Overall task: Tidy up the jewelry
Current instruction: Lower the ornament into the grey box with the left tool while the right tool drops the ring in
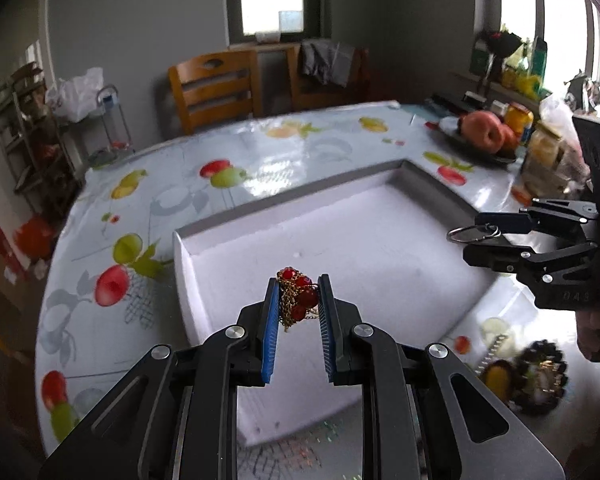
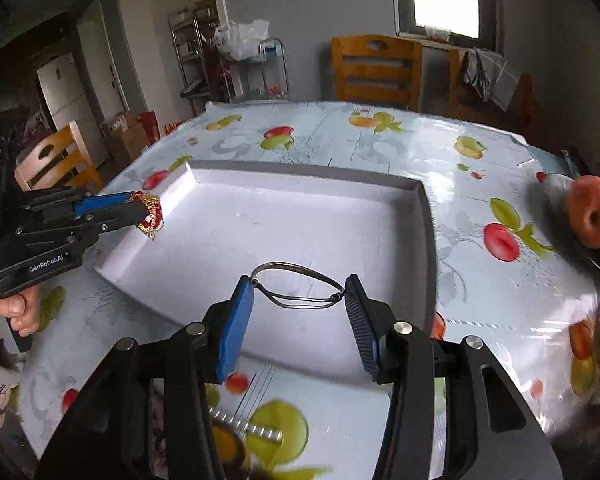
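My left gripper (image 1: 299,294) is shut on a gold chain piece with red beads (image 1: 296,296) and holds it above the near left corner of a shallow white tray (image 1: 380,236). The piece also shows in the right wrist view (image 2: 150,214), over the tray's left rim (image 2: 176,188). My right gripper (image 2: 299,290) is shut on a thin silver wire bangle (image 2: 300,284) and holds it above the tray's near edge. In the left wrist view the right gripper (image 1: 470,240) holds the bangle (image 1: 474,234) over the tray's right rim.
The tray lies on a table with a fruit-print cloth (image 1: 172,200). More jewelry in a dark pile (image 1: 532,376) lies near the front right. A plate of peaches (image 1: 484,132) and jars (image 1: 544,148) stand at the far right. Wooden chairs (image 1: 216,88) stand behind the table.
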Tool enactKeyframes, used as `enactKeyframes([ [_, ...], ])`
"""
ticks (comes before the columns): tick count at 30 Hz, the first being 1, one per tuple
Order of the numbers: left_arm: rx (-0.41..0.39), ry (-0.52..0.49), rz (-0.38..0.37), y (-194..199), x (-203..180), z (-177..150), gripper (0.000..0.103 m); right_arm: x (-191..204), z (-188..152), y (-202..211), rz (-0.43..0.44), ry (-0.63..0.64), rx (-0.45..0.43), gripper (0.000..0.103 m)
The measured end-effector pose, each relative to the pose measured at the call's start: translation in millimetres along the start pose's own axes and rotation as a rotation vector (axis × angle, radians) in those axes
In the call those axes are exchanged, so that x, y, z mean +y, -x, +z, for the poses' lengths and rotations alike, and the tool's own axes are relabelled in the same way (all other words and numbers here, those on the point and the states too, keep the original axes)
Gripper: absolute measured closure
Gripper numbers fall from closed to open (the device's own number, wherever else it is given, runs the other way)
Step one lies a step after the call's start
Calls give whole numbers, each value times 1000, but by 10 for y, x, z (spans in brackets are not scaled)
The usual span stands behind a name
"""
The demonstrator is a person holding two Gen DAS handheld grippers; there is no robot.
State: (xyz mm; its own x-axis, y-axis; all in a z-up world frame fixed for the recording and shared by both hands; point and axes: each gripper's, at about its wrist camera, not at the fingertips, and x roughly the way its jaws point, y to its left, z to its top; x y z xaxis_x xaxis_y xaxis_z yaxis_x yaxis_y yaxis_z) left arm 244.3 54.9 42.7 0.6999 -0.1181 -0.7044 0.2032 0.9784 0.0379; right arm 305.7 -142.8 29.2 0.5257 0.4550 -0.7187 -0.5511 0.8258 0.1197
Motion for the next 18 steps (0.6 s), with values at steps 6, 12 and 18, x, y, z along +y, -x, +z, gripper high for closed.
enactKeyframes([
  [6, 61, -10, 2, -333, 14, -79, 83, -22, 9, -302, -28, 10, 40, 56],
  [12, 91, 13, -1, -507, 67, -143, 83, -95, 1, -440, -32, -2, 76, 56],
  [18, 84, -6, 31, -492, 20, -152, 61, -76, -39, -484, -27, 0, 113, 55],
])
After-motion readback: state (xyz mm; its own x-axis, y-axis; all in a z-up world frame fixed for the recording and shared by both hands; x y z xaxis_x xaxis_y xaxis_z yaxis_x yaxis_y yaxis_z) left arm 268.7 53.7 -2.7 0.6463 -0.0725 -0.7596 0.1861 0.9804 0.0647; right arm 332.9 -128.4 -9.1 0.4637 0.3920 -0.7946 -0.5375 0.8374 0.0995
